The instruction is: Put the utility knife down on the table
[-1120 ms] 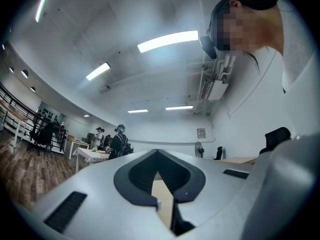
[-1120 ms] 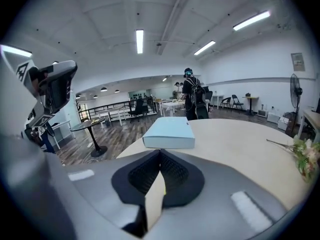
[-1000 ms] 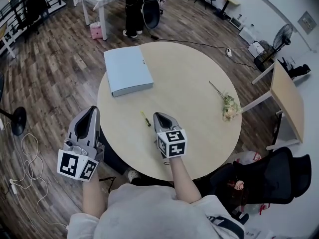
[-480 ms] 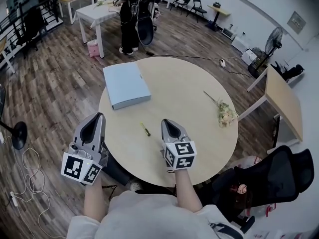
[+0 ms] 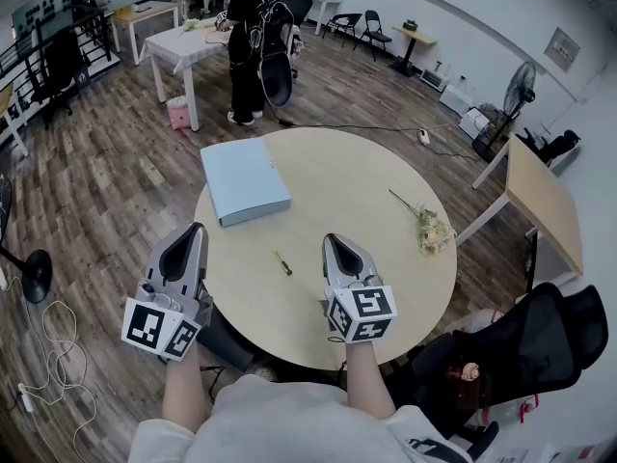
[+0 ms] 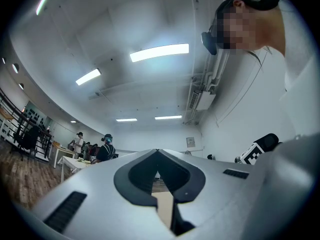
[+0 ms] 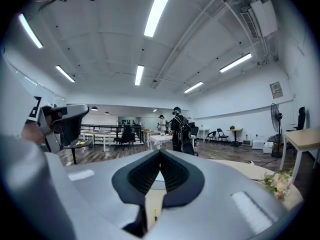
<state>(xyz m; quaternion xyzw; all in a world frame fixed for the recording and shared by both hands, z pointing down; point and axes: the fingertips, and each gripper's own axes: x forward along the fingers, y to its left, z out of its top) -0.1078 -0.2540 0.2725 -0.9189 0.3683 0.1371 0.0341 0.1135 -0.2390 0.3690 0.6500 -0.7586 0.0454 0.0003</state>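
The utility knife (image 5: 281, 262), small and yellow-green, lies flat on the round wooden table (image 5: 366, 177) near its front edge. Nothing touches it. My right gripper (image 5: 331, 239) hovers a little to the knife's right, shut and empty. My left gripper (image 5: 196, 228) hangs over the table's left rim, also shut with nothing in it. In the right gripper view the jaws (image 7: 160, 151) meet at the tips, and the knife (image 7: 155, 214) shows low in the slit below them. The left gripper view shows its closed jaws (image 6: 157, 151) pointing up toward the ceiling.
A light blue folder (image 5: 244, 179) lies at the table's back left. A flower sprig (image 5: 429, 228) rests near the right rim. A black office chair (image 5: 525, 345) and a wooden side table (image 5: 545, 201) stand to the right. A person with a backpack (image 5: 253, 27) stands beyond the table.
Both grippers have drawn back toward my body, the right one away from the knife. The knife stays where it lay on the table.
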